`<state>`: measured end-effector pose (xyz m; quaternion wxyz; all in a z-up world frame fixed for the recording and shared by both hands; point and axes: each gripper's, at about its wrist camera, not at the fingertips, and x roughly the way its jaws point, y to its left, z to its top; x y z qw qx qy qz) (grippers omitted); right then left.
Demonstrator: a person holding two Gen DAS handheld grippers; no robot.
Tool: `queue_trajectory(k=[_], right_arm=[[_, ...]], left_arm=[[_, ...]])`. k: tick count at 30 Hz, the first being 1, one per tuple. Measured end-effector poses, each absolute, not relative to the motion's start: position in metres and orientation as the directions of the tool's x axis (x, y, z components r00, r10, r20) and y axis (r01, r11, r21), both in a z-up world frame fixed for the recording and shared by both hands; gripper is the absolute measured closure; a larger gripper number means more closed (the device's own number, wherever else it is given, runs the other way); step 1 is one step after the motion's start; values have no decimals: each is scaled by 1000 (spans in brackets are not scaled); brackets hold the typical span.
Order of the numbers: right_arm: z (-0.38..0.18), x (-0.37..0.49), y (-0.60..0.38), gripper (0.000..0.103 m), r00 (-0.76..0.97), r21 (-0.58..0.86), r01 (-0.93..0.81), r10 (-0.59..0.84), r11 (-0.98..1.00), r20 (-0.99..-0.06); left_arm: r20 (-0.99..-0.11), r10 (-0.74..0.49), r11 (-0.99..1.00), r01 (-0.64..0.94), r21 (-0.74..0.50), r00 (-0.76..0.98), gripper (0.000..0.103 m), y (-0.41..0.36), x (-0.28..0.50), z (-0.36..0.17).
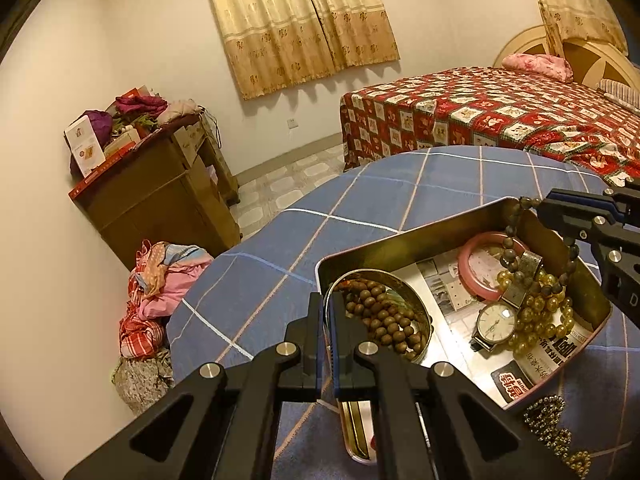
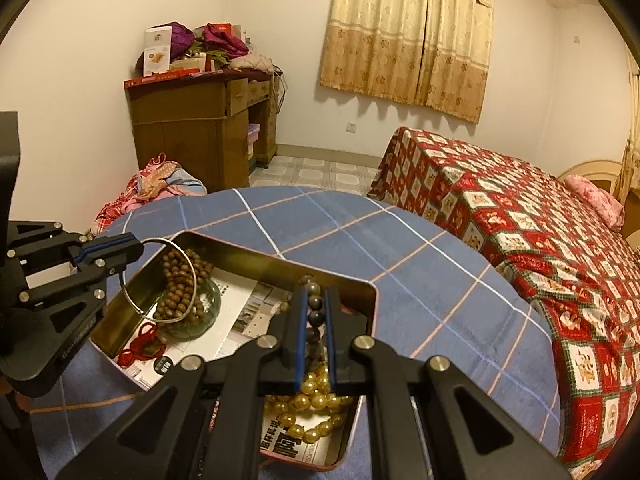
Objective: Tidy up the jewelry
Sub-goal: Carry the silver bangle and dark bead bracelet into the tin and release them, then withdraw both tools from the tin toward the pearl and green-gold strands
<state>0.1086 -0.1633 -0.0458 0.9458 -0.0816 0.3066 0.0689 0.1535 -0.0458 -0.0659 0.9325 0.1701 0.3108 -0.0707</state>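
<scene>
Two tools over metal tin [image 1: 420, 232] on tabletop [image 2: 400, 248]: left tool [image 1: 329, 312] pinched on thin silver bangle [image 2: 132, 300] above brown beads [image 1: 380, 316]; right tool [image 2: 316, 312] clamps dark bead strand [image 2: 314, 316] w/ amber beads [image 2: 312, 404] below.

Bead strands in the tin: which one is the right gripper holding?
The dark grey-brown bead strand, pinched between the right gripper fingers and hanging over the tin. The yellow amber beads and brown wooden beads lie loose.
</scene>
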Motion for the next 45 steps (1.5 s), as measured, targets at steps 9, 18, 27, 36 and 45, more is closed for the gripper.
queue_trajectory(k=[9, 18, 27, 36, 45], right_arm=[[-51, 108, -164, 92, 791, -102, -185, 87, 977, -605], [-54, 100, -169, 52, 786, -92, -175, 83, 980, -613], [-47, 76, -177, 39, 799, -85, -150, 70, 985, -598], [-55, 38, -192, 31, 792, -62, -115, 54, 991, -608], [-77, -3, -202, 30, 755, -80, -107, 28, 991, -655]], left_arm=[[-611, -26, 932, 240, 272, 791, 101, -45, 154, -69], [-617, -17, 933, 234, 273, 787, 76, -46, 150, -65], [-568, 10, 936, 192, 294, 823, 21, -42, 132, -58], [-595, 5, 944, 193, 268, 804, 21, -38, 83, -64], [-644, -67, 946, 254, 203, 762, 21, -47, 29, -73]])
